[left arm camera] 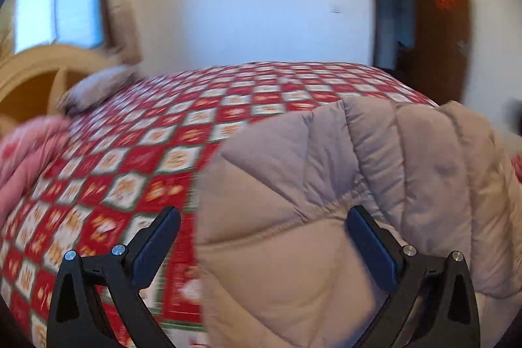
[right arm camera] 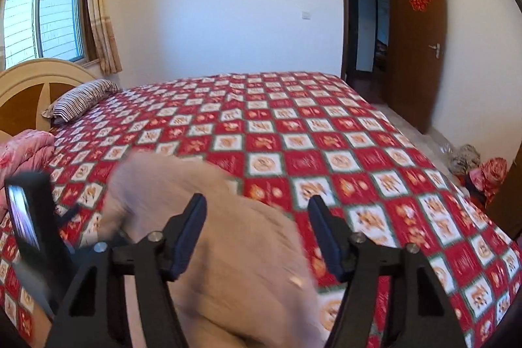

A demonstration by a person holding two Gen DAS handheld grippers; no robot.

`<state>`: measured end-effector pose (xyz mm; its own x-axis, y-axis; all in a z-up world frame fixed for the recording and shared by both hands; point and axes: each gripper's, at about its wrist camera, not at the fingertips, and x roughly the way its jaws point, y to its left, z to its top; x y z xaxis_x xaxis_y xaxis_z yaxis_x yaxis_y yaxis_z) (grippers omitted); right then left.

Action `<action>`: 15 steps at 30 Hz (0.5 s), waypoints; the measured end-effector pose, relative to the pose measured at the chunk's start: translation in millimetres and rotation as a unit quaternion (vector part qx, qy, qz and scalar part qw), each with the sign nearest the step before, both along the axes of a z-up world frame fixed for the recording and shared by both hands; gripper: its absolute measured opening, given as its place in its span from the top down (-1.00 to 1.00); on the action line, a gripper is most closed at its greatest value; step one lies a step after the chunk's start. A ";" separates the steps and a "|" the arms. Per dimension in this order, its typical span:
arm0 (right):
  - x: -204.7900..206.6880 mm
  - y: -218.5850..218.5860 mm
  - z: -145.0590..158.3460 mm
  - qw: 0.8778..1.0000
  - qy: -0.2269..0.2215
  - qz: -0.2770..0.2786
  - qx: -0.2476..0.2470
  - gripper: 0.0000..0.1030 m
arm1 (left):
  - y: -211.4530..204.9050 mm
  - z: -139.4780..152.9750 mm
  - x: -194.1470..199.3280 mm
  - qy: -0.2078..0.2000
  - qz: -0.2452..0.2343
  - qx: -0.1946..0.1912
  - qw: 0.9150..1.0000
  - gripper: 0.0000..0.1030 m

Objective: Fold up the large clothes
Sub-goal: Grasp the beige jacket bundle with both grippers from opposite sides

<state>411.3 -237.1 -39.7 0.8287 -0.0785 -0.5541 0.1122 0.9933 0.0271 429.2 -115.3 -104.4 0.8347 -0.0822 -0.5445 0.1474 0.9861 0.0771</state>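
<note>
1. Left gripper (left arm camera: 262, 237) stands wide apart and holds nothing – its right finger lies over the quilted beige jacket (left arm camera: 342, 185), its left over bare bedspread (left arm camera: 124, 172).
2. Right gripper (right arm camera: 257, 234) is also wide and empty, the blurred jacket (right arm camera: 208, 237) under its left finger.
3. From the left gripper, the jacket runs from 6 toward 2 o'clock – that gripper looks the nearer one for a grasp.
4. Farther off, a striped pillow (right arm camera: 81, 98) sits at 10 o'clock, with the open door (right arm camera: 416, 44) at 1.
</note>
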 end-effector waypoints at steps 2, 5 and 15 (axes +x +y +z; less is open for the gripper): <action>10.7 -0.5 -13.5 1.000 0.007 -0.012 0.000 -0.04 | -11.8 -0.6 -7.1 -0.004 -0.014 0.017 1.000 -0.98; 21.7 -23.7 -55.1 0.998 0.045 -0.047 0.016 0.07 | -15.4 -7.6 1.4 0.015 -0.020 -0.007 1.000 -0.98; 17.3 -56.4 -111.0 0.995 0.073 -0.061 0.037 0.07 | -36.2 -35.9 11.1 0.032 -0.027 -0.007 0.999 -0.98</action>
